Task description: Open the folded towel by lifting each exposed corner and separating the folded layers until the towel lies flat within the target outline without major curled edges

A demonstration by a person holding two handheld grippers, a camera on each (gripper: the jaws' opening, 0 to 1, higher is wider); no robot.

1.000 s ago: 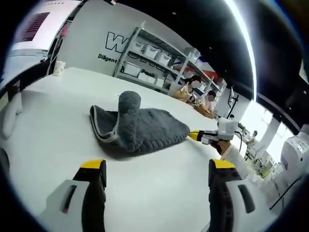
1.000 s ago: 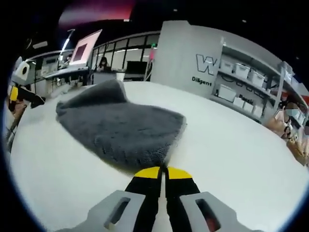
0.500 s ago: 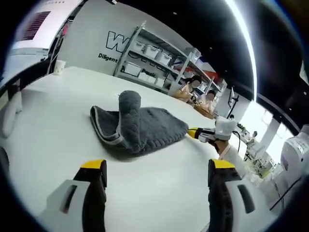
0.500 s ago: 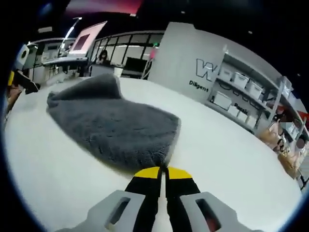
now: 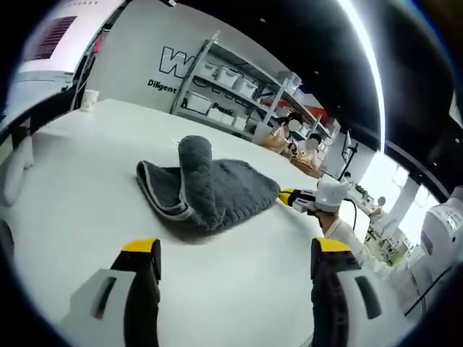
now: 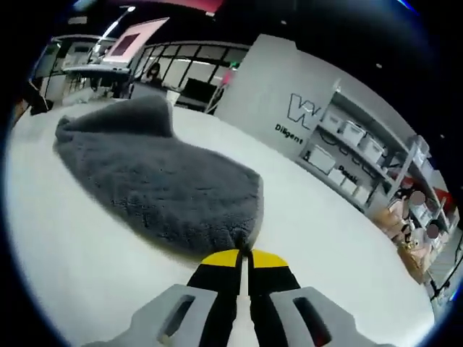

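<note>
A grey fluffy towel [image 5: 210,189] lies crumpled on the white table [image 5: 87,188], one fold standing up as a hump in its middle. My left gripper [image 5: 230,249] is open, well short of the towel, its yellow-tipped fingers [image 5: 141,247] apart with nothing between them. Past the towel's right corner in the left gripper view, the right gripper [image 5: 293,197] pinches that corner, held by a person's hand. In the right gripper view the towel [image 6: 152,181] spreads away from my right gripper [image 6: 244,255], whose jaws are shut on the towel's near corner.
Shelving with white bins [image 5: 231,83] stands behind the table, in front of a grey wall with lettering [image 6: 304,116]. A paper cup [image 5: 88,101] sits at the table's far left edge. People sit at the far right [image 5: 289,134]. Bare tabletop surrounds the towel.
The right gripper has pulled the towel's corner slightly, drawing the towel a little leftward in the left gripper view. The right gripper view has tilted and shifted. The left gripper has stayed put.
</note>
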